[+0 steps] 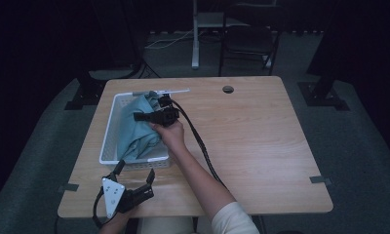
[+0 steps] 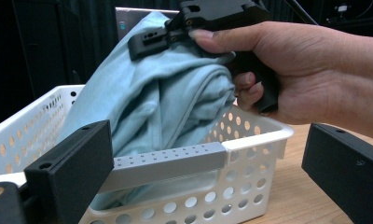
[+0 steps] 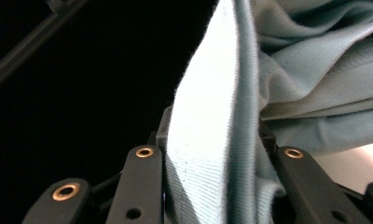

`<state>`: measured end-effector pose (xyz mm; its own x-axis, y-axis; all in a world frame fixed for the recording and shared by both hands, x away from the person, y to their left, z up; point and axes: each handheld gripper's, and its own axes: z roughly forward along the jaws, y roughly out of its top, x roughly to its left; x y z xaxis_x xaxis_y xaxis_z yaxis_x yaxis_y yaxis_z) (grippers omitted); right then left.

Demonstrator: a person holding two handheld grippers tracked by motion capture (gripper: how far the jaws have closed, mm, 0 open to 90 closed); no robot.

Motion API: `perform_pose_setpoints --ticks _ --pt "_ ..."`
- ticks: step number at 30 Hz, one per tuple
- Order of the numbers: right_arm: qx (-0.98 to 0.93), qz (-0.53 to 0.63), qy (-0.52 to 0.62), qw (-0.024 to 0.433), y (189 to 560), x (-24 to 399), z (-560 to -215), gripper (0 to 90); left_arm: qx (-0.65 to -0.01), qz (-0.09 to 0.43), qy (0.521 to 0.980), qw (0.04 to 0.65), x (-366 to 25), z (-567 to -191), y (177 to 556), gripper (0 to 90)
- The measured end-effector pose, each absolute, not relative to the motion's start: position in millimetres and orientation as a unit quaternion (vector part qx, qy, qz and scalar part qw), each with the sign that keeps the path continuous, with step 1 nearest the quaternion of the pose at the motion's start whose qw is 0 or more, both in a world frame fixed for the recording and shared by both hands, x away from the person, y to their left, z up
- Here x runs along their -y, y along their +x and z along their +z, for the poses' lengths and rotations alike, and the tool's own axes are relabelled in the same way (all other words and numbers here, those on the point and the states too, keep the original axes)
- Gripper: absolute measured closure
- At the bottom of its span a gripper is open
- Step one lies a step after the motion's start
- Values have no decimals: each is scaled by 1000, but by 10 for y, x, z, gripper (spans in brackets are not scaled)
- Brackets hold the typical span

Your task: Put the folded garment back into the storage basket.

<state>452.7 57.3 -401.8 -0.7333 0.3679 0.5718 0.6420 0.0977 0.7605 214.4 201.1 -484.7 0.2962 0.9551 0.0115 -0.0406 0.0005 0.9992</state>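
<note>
Cloth caught in the claw

The right claw (image 3: 212,186) pinches a fold of pale blue cloth (image 3: 212,116), which bunches up at the right.

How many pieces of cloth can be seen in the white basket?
1: a light blue cloth in the basket, pinched by the right gripper. Others may lie hidden under it.

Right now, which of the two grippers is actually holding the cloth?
The right gripper, over the white basket: its fingers pinch a fold of the light blue cloth. The left gripper sits open at the table's near edge, holding nothing.
</note>
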Motion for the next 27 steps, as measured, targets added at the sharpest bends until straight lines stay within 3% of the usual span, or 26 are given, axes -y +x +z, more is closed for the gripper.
perform_pose_setpoints --ticks 9,18,22,27 --pt "794 -493 -345 87 4524 -763 -3994 645 -408 431 561 578 -2011 -4847 2143 34" --pt "814 -466 -338 77 4514 -825 -3991 456 -408 431 560 579 -2011 -4847 2142 34" --pt "833 -442 -331 28 4450 -885 -3967 365 -407 431 559 579 -2011 -4848 2140 34" --pt "863 -396 -310 -45 4347 -992 -3941 361 -409 433 557 578 -2011 -4848 2137 34"
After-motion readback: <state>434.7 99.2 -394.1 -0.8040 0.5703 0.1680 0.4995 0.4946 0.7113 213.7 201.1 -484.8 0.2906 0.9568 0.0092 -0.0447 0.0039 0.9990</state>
